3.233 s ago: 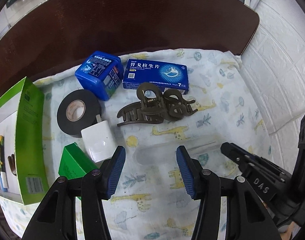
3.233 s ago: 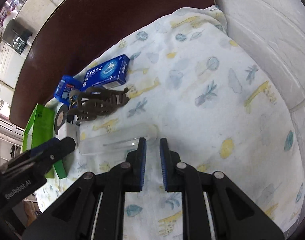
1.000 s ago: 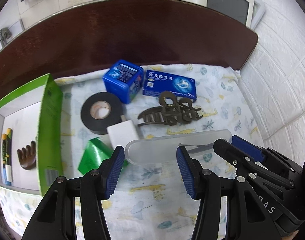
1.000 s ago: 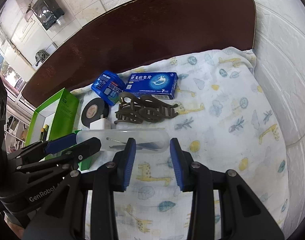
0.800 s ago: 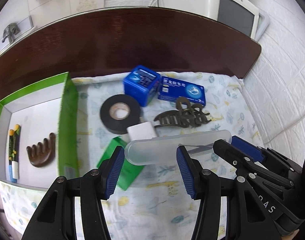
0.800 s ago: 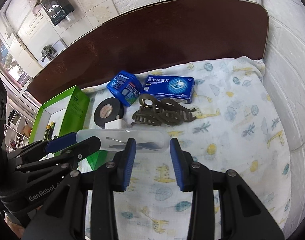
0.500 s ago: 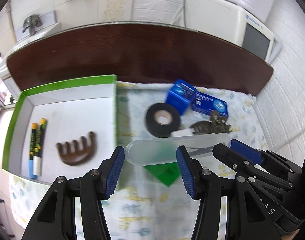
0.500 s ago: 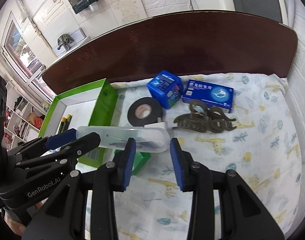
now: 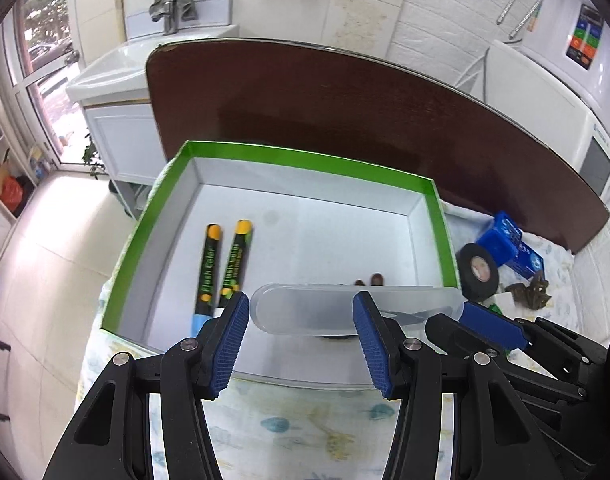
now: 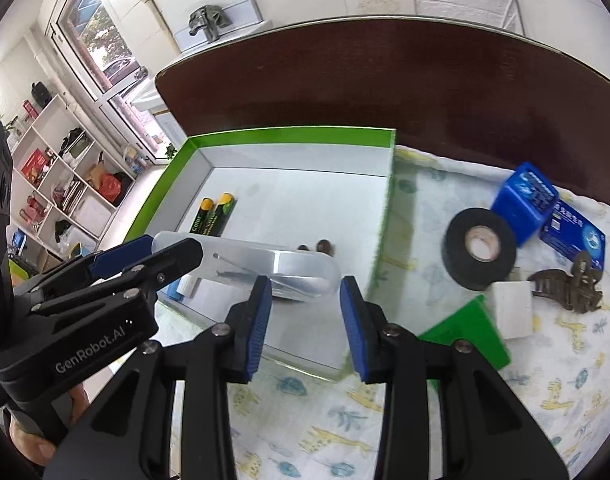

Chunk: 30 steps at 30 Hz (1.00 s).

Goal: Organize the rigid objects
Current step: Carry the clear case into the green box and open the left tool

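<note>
Left wrist view: the frosted plastic case (image 9: pixel 305 312) hangs in the air just past the tips of the left gripper (image 9: pixel 301 320). It lies crosswise to the jaws. These stand about half apart and appear to grip the case's left end. Its other end runs out past the right-hand tip, where the right gripper (image 9: pixel 461 322) has its jaws around it. Beyond the jaws and under the case is the open green box (image 9: pixel 305 158), with two markers (image 9: pixel 221 268) ahead of the left tip. A black tape roll (image 9: pixel 479 274) lies far off the right tip, on the desk.

Right wrist view: the case (image 10: pixel 245 258) has its rounded end between the tips of the right gripper (image 10: pixel 305 292), whose jaws are partly closed on it. The left gripper (image 10: pixel 153 254) clasps the far end, off to the left of these jaws. The green box (image 10: pixel 289 136) is straight ahead.

I judge the case light and stiff, but smooth, so it may slip. Its thin wall can crack under a hard squeeze, and the thin tool inside seems loose. It is best held at both ends, across the narrow width, and kept level.
</note>
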Each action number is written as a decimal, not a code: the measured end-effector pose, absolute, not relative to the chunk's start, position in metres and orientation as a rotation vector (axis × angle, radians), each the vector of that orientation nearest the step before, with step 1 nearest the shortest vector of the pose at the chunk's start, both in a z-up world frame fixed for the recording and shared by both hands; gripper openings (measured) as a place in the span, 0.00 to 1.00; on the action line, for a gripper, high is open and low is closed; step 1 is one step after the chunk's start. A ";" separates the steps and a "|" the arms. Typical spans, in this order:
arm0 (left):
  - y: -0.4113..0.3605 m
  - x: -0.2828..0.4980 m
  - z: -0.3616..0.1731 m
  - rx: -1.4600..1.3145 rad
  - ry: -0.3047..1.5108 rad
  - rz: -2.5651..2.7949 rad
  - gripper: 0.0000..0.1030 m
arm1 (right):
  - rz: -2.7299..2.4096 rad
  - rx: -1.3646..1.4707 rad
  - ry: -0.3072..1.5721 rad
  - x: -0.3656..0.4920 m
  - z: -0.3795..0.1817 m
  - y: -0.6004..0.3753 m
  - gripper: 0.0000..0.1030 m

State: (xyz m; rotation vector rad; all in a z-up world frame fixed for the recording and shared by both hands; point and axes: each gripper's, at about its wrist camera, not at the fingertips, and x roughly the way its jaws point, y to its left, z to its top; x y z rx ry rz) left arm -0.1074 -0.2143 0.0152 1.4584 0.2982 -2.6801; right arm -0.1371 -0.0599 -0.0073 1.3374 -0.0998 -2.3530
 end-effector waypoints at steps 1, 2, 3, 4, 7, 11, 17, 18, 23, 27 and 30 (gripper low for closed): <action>-0.221 -0.107 0.012 1.459 0.306 -2.666 0.52 | -2.338 1.347 -0.089 -0.139 -0.011 -0.069 0.35; -0.229 -0.107 0.008 1.461 0.317 -2.652 0.52 | -2.326 1.354 -0.079 -0.140 -0.014 -0.077 0.35; -0.236 -0.107 0.004 1.465 0.330 -2.638 0.52 | -2.314 1.364 -0.068 -0.142 -0.017 -0.084 0.35; -0.241 -0.107 0.000 1.470 0.340 -2.627 0.52 | -2.304 1.374 -0.060 -0.142 -0.020 -0.089 0.35; -0.253 -0.107 -0.012 1.493 0.372 -2.600 0.52 | -2.283 1.402 -0.040 -0.144 -0.029 -0.100 0.35; -0.260 -0.110 -0.025 1.528 0.406 -2.581 0.52 | -2.268 1.435 -0.027 -0.146 -0.038 -0.103 0.35; -0.259 -0.112 -0.032 1.553 0.407 -2.567 0.52 | -2.233 1.477 -0.045 -0.147 -0.047 -0.099 0.35; -0.259 -0.113 -0.032 1.556 0.412 -2.563 0.52 | -2.228 1.482 -0.046 -0.147 -0.048 -0.098 0.35; -0.260 -0.115 -0.032 1.567 0.426 -2.529 0.53 | -2.215 1.465 -0.058 -0.141 -0.044 -0.091 0.32; -0.265 -0.114 -0.030 1.557 0.472 -2.494 0.53 | -2.229 1.441 -0.072 -0.138 -0.037 -0.081 0.34; -0.267 -0.112 -0.025 1.527 0.482 -2.457 0.54 | -2.242 1.427 -0.093 -0.136 -0.032 -0.070 0.34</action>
